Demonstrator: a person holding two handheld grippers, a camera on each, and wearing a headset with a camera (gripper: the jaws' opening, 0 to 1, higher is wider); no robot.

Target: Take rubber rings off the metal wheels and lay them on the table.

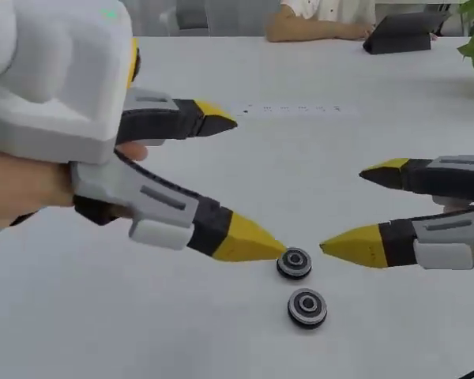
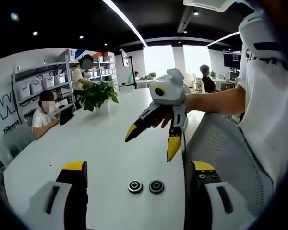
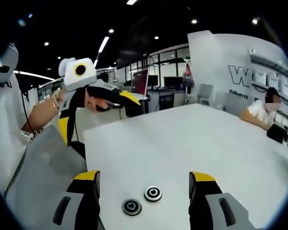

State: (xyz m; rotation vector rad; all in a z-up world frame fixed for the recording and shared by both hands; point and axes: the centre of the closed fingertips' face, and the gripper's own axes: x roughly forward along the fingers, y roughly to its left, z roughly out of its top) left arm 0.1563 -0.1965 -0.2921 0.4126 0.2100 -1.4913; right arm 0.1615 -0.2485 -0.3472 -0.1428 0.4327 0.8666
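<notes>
Left gripper being held wide open with nothing in it, right gripper being held open and empty too, two metal wheels being seen flat on the white table between both grippers, dark rubber rings on them.

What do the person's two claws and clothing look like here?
The left claw and right claw match. Each has a bulky white body, grey plastic arms, black mid-sections and pointed yellow tips. The person wears a white short-sleeved top with dark print on it.
</notes>
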